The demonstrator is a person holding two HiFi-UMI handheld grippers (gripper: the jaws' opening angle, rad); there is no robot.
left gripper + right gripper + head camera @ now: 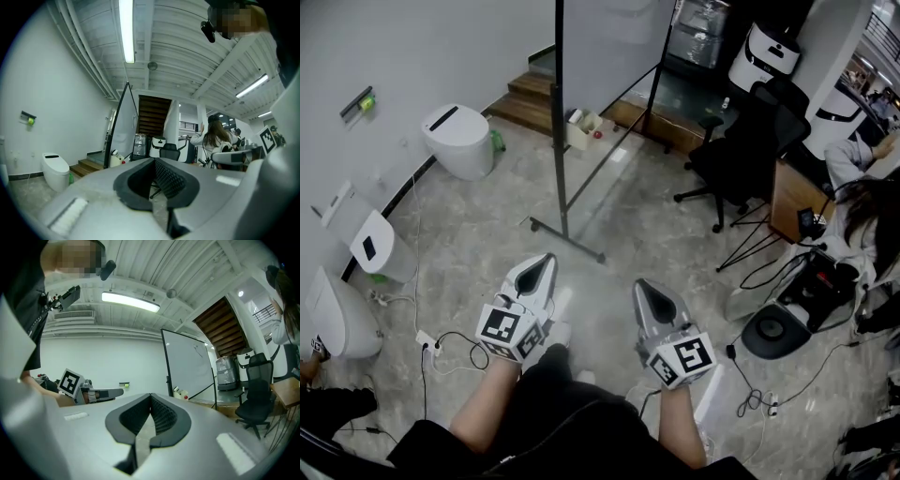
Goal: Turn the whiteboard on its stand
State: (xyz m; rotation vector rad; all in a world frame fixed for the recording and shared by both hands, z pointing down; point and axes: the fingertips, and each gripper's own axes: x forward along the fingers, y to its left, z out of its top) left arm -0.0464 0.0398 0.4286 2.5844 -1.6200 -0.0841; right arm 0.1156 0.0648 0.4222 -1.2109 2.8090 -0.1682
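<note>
The whiteboard (pixel 609 42) stands on a black stand (pixel 560 141) with a floor foot (pixel 567 239), ahead of me across the stone floor. My left gripper (pixel 546 262) and right gripper (pixel 643 287) are held side by side in front of my body, both short of the stand and touching nothing. In the left gripper view the board (pixel 123 126) shows nearly edge-on beyond the shut left gripper (pixel 154 161). In the right gripper view the board (pixel 190 366) stands to the right of the right gripper (pixel 151 397), whose tips meet with nothing between them.
White toilets (pixel 457 139) (pixel 370 244) line the left wall. Wooden steps (pixel 530 98) and a small box (pixel 581 127) lie behind the stand. A black office chair (pixel 745 150), a seated person (pixel 862 216) and floor cables (pixel 450 347) crowd the sides.
</note>
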